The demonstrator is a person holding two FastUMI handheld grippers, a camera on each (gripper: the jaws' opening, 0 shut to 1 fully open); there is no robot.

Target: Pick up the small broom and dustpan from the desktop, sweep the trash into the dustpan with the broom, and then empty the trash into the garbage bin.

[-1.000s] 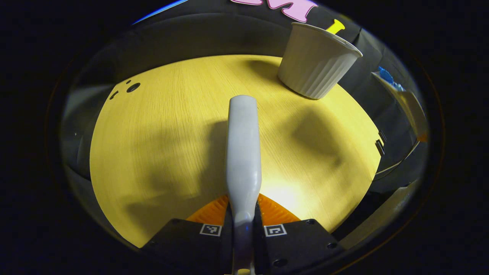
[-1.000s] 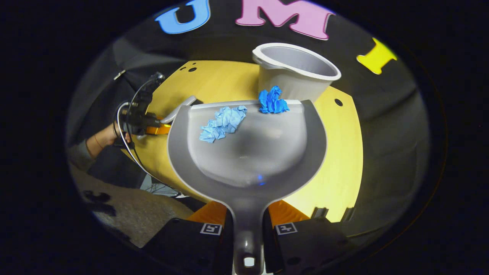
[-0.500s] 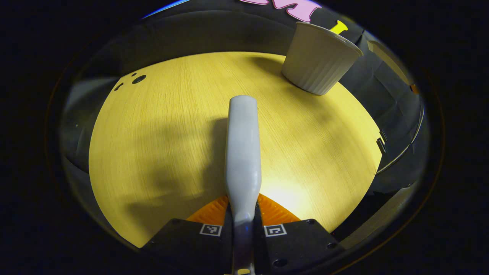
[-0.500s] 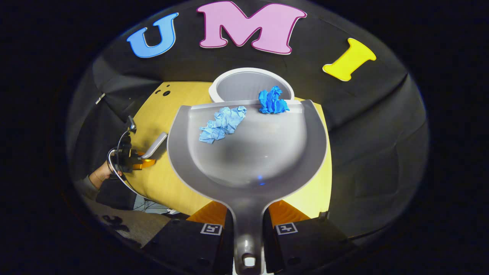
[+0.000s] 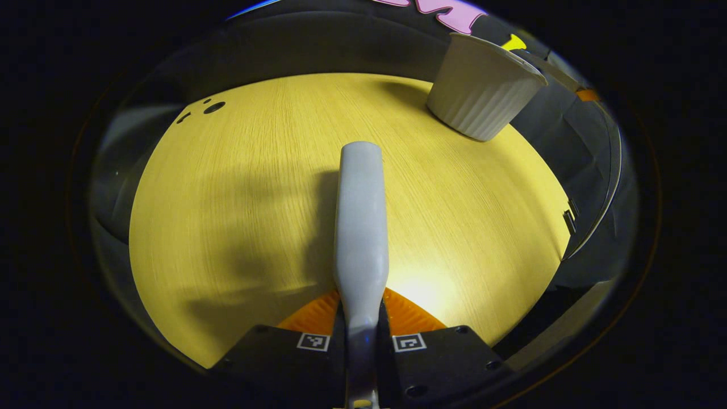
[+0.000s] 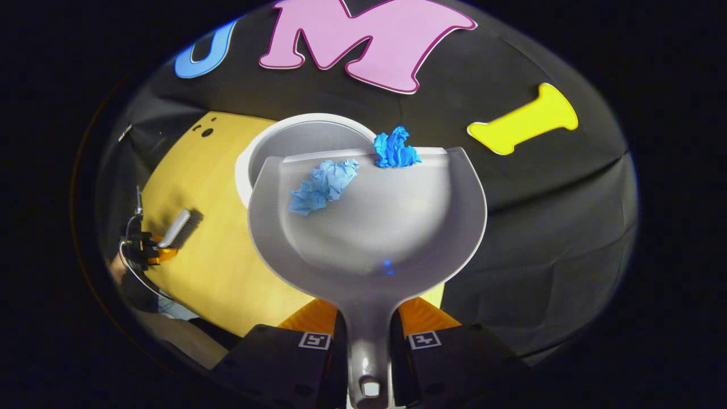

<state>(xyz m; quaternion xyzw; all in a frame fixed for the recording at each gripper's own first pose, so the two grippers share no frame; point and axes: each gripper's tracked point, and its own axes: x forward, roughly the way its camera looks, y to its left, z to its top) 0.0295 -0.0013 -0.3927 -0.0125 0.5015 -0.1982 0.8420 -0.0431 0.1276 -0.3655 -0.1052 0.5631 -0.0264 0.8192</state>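
Here, dustpan (image 6: 369,227) over the garbage bin (image 6: 295,133).
Bin near the tabletop's (image 5: 238,187) far corner; left gripper (image 5: 361,329) pinches the broom (image 5: 361,221), right gripper (image 6: 368,332) pinches the dustpan handle.

From the right gripper view I see my right gripper (image 6: 368,335) clamped on the handle of the grey dustpan (image 6: 369,238), which is held over the white garbage bin (image 6: 295,136) on the yellow table (image 6: 199,255). A pale blue wad (image 6: 322,185) and a darker blue wad (image 6: 396,149) lie near the pan's far lip. Far left, the other gripper (image 6: 149,250) holds the small broom (image 6: 179,228).
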